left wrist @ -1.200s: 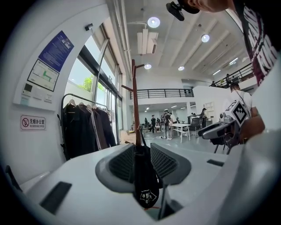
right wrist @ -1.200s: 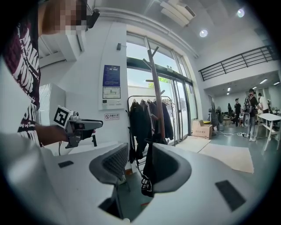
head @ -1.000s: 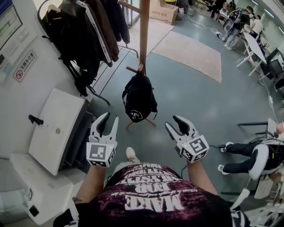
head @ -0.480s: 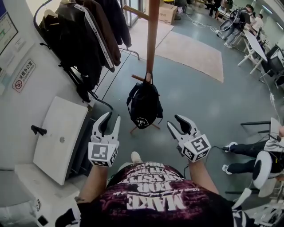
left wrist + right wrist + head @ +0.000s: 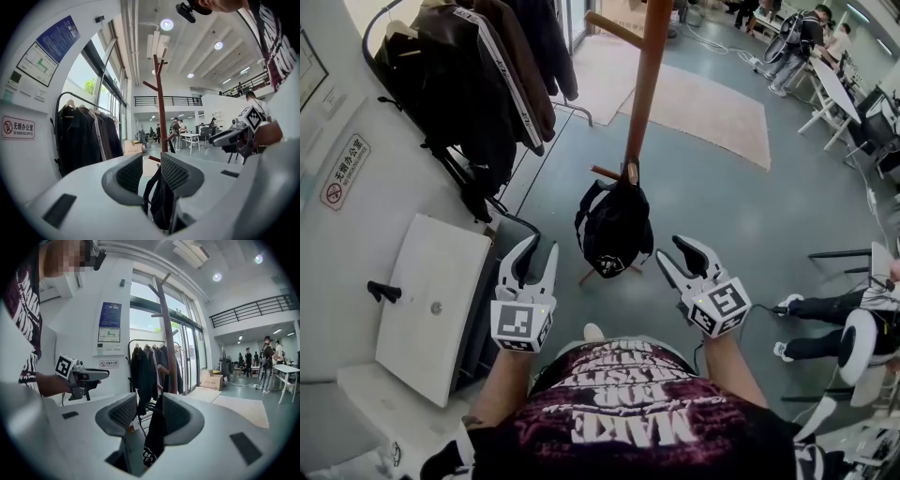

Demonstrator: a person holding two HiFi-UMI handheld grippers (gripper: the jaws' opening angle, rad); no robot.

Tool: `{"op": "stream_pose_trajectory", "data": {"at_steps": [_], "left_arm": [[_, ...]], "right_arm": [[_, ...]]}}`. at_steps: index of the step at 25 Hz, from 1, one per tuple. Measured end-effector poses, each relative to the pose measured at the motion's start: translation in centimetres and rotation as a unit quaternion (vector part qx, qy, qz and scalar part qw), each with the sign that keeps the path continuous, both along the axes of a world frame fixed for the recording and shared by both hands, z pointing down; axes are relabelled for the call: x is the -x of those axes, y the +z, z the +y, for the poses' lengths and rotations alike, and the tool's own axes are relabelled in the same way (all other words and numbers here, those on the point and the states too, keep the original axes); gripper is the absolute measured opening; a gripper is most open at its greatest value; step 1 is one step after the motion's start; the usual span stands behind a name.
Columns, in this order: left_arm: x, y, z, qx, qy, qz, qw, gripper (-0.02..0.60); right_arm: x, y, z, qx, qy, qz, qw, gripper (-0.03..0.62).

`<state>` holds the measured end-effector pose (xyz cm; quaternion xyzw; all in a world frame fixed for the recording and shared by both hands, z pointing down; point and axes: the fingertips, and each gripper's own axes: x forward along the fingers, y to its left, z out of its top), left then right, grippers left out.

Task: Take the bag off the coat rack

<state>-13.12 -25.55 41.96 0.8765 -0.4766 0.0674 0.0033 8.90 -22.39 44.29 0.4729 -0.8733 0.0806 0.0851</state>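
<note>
A small black bag (image 5: 617, 230) hangs by its strap from a low peg on the wooden coat rack pole (image 5: 643, 84). Both grippers are held up short of it, apart from it. My left gripper (image 5: 536, 251) is open at the bag's lower left. On the bag's lower right my right gripper (image 5: 673, 251) is open too. In the left gripper view the bag (image 5: 161, 206) shows beyond the gap of the jaws, with the pole (image 5: 161, 108) above it. The right gripper view shows the bag (image 5: 154, 432) and pole (image 5: 168, 348) the same way.
A clothes rail with dark jackets (image 5: 478, 84) stands at the left by the wall. A white slanted cabinet (image 5: 431, 291) lies below it. A pale rug (image 5: 703, 103) is behind the rack. A seated person's legs (image 5: 825, 323) and tables are at the right.
The rack and bag have drawn nearer and shifted right in the head view. Both grippers stay open and sit a little closer to the bag.
</note>
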Motion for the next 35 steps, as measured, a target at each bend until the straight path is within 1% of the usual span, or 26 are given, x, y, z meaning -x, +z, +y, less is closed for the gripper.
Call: {"op": "stream_pose_trajectory", "data": {"at_steps": [2, 5, 11, 16, 21, 26, 31, 35], "left_arm": [[0.1, 0.3, -0.4, -0.002, 0.007, -0.004, 1.0000, 0.110], [-0.1, 0.3, -0.7, 0.000, 0.018, 0.002, 0.9998, 0.110], [-1.7, 1.2, -0.6, 0.009, 0.041, 0.010, 0.9991, 0.110], [-2.7, 0.9, -0.5, 0.009, 0.048, 0.018, 0.9987, 0.110], [-3.0, 1.3, -0.9, 0.015, 0.044, 0.012, 0.9988, 0.110], [-3.7, 1.5, -2.5, 0.018, 0.038, 0.005, 0.9991, 0.110], [-5.3, 1.8, -4.2, 0.023, 0.044, -0.008, 0.9987, 0.110], [-6.5, 2.8, -5.7, 0.032, 0.049, -0.010, 0.9982, 0.110]], "right_arm": [[0.1, -0.3, -0.1, -0.003, 0.008, 0.002, 1.000, 0.182], [0.3, -0.1, 0.3, 0.002, 0.013, 0.009, 1.000, 0.181], [0.6, 0.4, 1.3, 0.017, 0.013, 0.012, 1.000, 0.182], [0.2, 0.5, 0.9, 0.022, 0.010, 0.010, 1.000, 0.183], [-0.1, 0.3, -0.9, 0.016, 0.001, 0.005, 1.000, 0.181], [-0.1, 1.0, -3.4, 0.020, -0.013, -0.001, 1.000, 0.181], [-0.8, 2.4, -6.2, 0.039, -0.021, -0.006, 0.999, 0.179], [-1.0, 3.4, -8.6, 0.047, -0.029, -0.006, 0.998, 0.179]]}}
